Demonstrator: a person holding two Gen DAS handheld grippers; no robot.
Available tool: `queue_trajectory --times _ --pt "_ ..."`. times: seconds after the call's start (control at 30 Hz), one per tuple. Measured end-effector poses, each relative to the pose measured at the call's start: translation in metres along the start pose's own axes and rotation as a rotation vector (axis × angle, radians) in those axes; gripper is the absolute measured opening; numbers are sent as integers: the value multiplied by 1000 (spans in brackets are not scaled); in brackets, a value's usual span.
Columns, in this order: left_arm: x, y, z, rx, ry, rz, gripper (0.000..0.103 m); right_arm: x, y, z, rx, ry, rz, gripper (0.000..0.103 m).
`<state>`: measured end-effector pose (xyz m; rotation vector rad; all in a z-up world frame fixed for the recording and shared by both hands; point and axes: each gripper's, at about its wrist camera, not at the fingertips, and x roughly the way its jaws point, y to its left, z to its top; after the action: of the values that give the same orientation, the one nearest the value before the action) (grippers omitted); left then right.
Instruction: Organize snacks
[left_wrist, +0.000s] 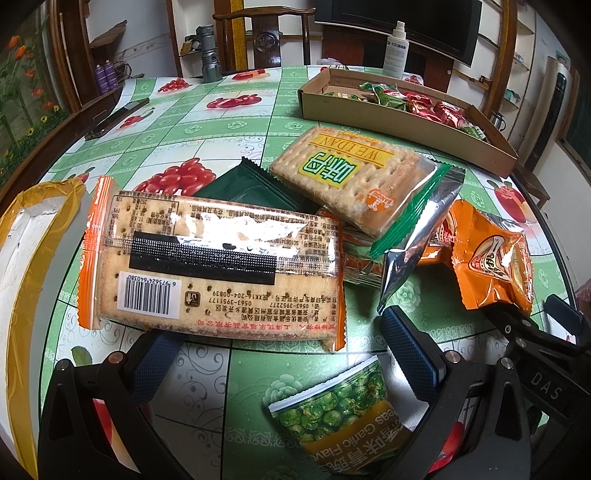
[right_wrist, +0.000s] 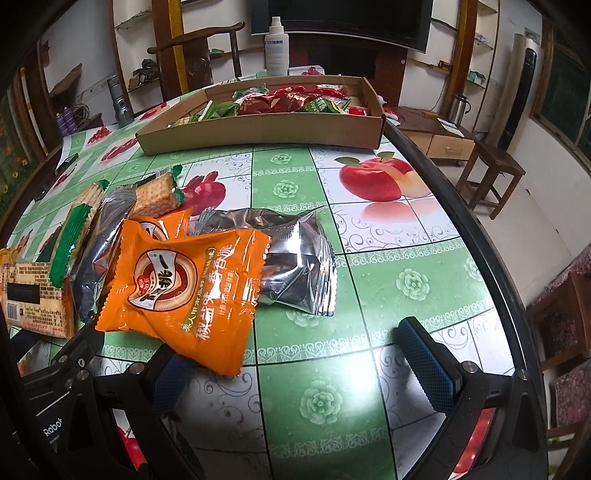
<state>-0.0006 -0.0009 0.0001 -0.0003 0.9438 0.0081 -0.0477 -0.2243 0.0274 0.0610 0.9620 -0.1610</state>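
Observation:
A pile of snack packs lies on the green fruit-print table. In the left wrist view a big cracker pack with orange ends (left_wrist: 214, 266) lies barcode up, just ahead of my left gripper (left_wrist: 284, 358), which is open and empty. A green-labelled cracker pack (left_wrist: 354, 177) leans behind it. A green pea pack (left_wrist: 340, 417) lies between the fingers, close to the camera. In the right wrist view my right gripper (right_wrist: 299, 358) is open, its left finger under the corner of an orange snack pack (right_wrist: 184, 288). A silver pack (right_wrist: 291, 258) lies behind that.
A shallow cardboard tray (right_wrist: 258, 133) holding several red and green packs stands at the far side, also in the left wrist view (left_wrist: 388, 118). A spray bottle (right_wrist: 276, 48) stands behind it. A white object with yellow tape (left_wrist: 33, 236) lies at left. The table edge (right_wrist: 491, 266) runs close on the right.

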Motion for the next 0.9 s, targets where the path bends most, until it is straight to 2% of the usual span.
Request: queue_trajectory --times 0.4,0.47,0.53,0.57,0.6,0.7,0.73,0.83,0.9 --pt "-11 -8 -10 127 61 -98 103 0 0 0 2 -2 -3 103" --pt "-17 -10 -14 138 79 -130 103 0 0 0 2 -2 -4 103" --pt "-30 -8 -21 130 87 -213 94 0 0 0 2 -2 -4 103" --pt "-37 -7 -23 128 77 -246 92 0 0 0 2 -2 -4 103" --pt "-48 -4 -26 128 49 -270 92 0 0 0 4 -5 -3 103" --pt "-104 10 -34 149 -143 -289 92 0 0 0 5 -5 -2 103" --pt "-130 19 -37 156 -230 -293 92 0 0 0 5 -5 -2 103" --pt "-186 50 -43 144 -398 -305 94 -1 2 0 4 -4 1 103" --pt "-207 72 -46 124 -464 -293 103 -1 2 1 4 -3 3 103"
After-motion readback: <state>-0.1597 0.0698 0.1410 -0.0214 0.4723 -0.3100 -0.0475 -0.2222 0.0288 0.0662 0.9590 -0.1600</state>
